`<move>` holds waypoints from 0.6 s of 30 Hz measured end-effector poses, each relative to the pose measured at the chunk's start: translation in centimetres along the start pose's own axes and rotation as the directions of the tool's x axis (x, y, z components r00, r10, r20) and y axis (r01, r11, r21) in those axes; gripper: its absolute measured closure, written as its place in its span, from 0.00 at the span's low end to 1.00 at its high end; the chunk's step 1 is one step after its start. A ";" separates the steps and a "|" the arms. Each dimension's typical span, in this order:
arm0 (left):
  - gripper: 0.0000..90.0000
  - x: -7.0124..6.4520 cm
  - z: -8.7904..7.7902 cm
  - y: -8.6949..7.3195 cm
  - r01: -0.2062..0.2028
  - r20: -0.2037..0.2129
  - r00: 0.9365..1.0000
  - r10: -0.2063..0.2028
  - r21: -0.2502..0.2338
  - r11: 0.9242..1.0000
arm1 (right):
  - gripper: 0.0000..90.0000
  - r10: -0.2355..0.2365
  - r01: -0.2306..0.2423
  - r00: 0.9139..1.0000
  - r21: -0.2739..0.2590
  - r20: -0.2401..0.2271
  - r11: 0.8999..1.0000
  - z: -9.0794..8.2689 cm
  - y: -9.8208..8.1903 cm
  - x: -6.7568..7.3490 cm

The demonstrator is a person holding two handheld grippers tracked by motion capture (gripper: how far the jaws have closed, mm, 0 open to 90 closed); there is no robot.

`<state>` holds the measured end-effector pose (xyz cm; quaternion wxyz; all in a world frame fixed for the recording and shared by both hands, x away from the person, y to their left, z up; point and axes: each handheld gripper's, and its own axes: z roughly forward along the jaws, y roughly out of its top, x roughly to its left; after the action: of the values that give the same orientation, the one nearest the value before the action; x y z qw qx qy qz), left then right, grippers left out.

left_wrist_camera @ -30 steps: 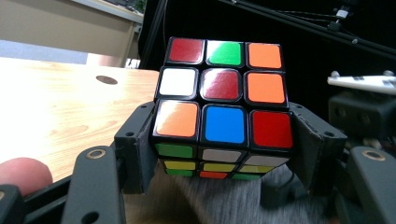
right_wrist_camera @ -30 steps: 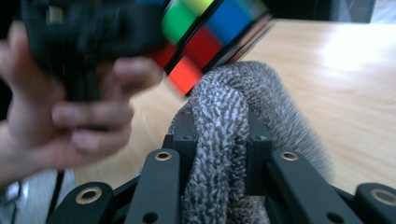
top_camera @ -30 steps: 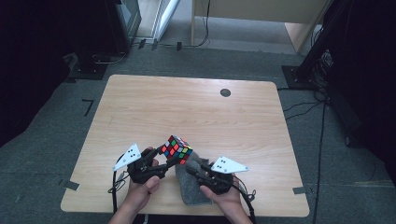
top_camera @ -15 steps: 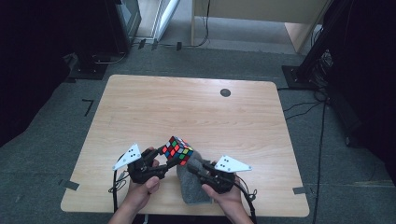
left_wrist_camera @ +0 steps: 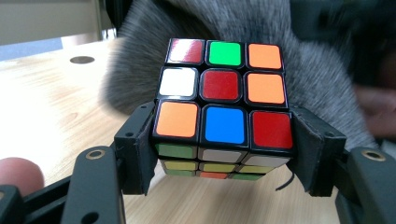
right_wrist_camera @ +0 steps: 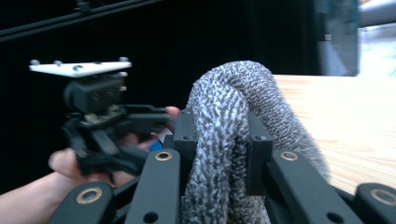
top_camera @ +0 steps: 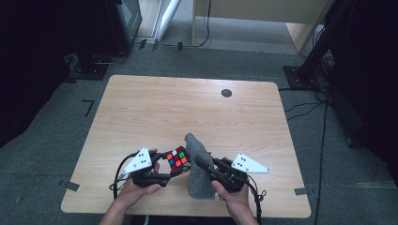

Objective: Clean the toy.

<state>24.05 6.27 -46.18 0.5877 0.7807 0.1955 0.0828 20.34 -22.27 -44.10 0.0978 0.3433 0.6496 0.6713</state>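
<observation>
Near table's front edge | grey cloth (top_camera: 199,168) now raised higher | cube (top_camera: 178,158) unchanged

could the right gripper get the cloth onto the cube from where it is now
Probably yes: the right gripper, shut on the cloth, sits right beside the cube held in the left gripper, nothing between.

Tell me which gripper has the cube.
The left gripper, jaws clamped on the scrambled cube; the right gripper pinches the grey cloth instead.
</observation>
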 end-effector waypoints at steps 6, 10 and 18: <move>0.38 -0.2 -0.1 0.3 0.008 0.052 0.999 -0.006 -0.027 1.000 | 0.81 0.081 -0.083 0.996 0.049 0.045 0.995 0.3 -0.8 -1.6; 0.38 0.2 -0.6 0.4 0.014 0.050 0.999 -0.013 -0.034 0.999 | 0.81 0.108 -0.122 0.985 0.103 0.132 0.987 0.3 -1.4 -2.8; 0.38 -0.3 0.1 0.1 -0.033 0.033 0.999 0.033 0.017 0.999 | 0.81 0.081 -0.078 0.994 0.042 -0.067 0.996 0.2 -0.2 -1.2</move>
<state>23.80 6.07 -46.06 0.5825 0.7902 0.1738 0.0781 21.33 -22.76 -44.66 0.0419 0.3474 0.6517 0.6730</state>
